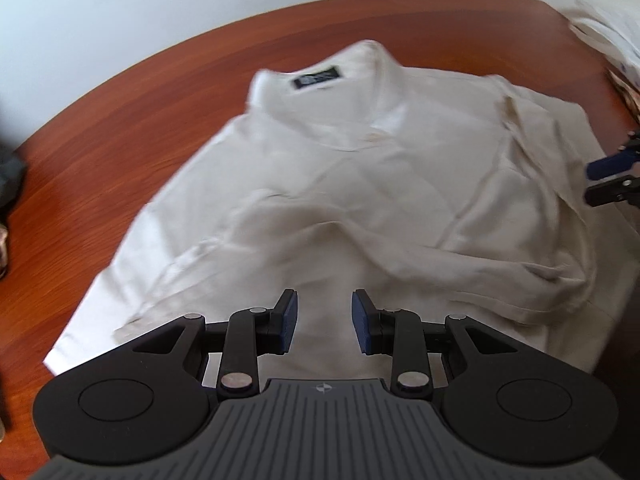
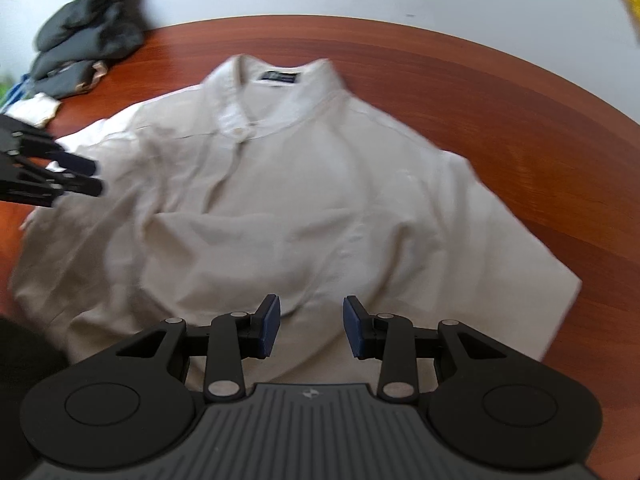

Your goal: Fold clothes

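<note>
So there's a cream shirt (image 2: 304, 200) lying front-up on the wooden surface (image 2: 520, 128), collar (image 2: 256, 92) at the far end with a dark label (image 1: 318, 79) inside it. One side looks folded in over the middle, pretty rumpled. Both views are a bit blurry.

The left gripper (image 1: 324, 320) hangs over the near hem, fingers (image 1: 289, 320) spread with nothing between them. Same for the right gripper (image 2: 311, 326): fingers (image 2: 270, 326) apart, empty, above the shirt's lower part.

No containers anywhere. There's just a dark clothes pile (image 2: 88, 28) at the far left of the surface, with something white (image 2: 34, 110) next to it, and more pale fabric (image 1: 608, 36) at the far right.
</note>
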Available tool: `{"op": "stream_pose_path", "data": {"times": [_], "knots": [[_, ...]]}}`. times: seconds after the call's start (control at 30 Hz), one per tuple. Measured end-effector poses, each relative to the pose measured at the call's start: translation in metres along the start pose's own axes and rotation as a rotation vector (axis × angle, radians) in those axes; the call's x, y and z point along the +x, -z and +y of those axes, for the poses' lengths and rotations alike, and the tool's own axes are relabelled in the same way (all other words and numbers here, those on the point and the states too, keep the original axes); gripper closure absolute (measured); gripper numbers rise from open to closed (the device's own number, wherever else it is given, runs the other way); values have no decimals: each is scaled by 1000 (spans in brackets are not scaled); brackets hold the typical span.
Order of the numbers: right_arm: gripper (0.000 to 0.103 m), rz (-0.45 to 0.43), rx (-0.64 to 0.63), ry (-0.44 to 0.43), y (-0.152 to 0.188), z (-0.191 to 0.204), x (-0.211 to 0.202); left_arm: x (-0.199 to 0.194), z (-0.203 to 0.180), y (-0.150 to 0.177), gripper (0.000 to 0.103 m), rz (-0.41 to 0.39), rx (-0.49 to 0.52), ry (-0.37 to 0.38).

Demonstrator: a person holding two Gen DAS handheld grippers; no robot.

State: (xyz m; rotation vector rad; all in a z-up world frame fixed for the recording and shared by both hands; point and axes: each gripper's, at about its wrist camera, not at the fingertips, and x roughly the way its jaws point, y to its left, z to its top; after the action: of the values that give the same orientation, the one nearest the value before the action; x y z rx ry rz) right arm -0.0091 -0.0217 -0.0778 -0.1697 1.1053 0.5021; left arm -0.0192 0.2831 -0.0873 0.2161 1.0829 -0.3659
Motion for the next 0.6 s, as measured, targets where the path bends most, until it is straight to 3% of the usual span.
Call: {"op": "stream_pose_path", "data": {"times": [0.37, 0.6], "knots": [[63, 10, -45, -61, 2, 32, 4, 4, -34, -3, 70, 0, 91, 61], [63, 19, -28, -61, 10, 32, 4, 13, -53, 3, 70, 4, 253, 18]]}}
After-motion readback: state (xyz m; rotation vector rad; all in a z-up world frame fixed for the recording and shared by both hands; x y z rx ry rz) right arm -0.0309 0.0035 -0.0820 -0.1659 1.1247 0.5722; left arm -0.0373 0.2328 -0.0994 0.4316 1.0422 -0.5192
